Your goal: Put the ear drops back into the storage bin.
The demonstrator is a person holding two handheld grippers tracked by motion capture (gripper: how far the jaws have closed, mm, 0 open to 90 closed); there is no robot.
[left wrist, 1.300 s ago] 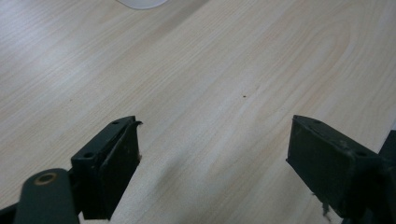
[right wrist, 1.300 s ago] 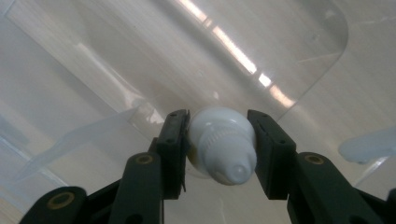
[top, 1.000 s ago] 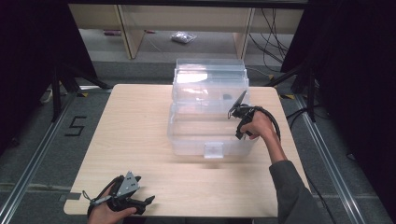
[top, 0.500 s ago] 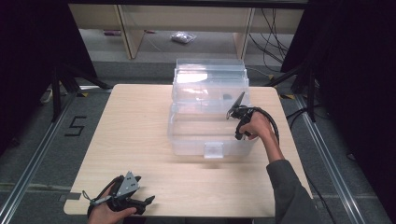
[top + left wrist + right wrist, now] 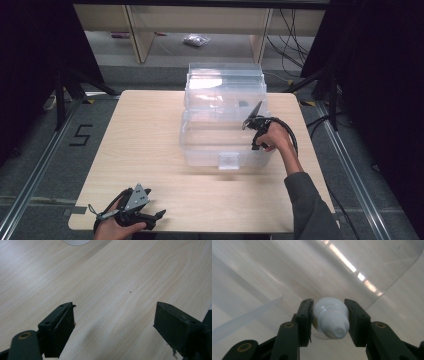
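My right gripper (image 5: 329,315) has its jaws clamped on a white screw-capped tube (image 5: 330,320), cap end pointing back at the camera, one pad on each side of its ribbed collar. The tube hangs over the clear plastic storage box (image 5: 200,142), above its right side. My left gripper (image 5: 113,325), jaws wide with nothing between them, rests on the wooden table (image 5: 150,135), well in front of the box, near the table's front left corner.

A pale wood bench (image 5: 150,130) sits on grey floor (image 5: 30,150), a "5" (image 5: 80,135) marked at its left. Beyond it, wooden shelving (image 5: 135,35), cables (image 5: 295,40) and a small bag (image 5: 195,40). Black curtains (image 5: 385,75) flank both sides.
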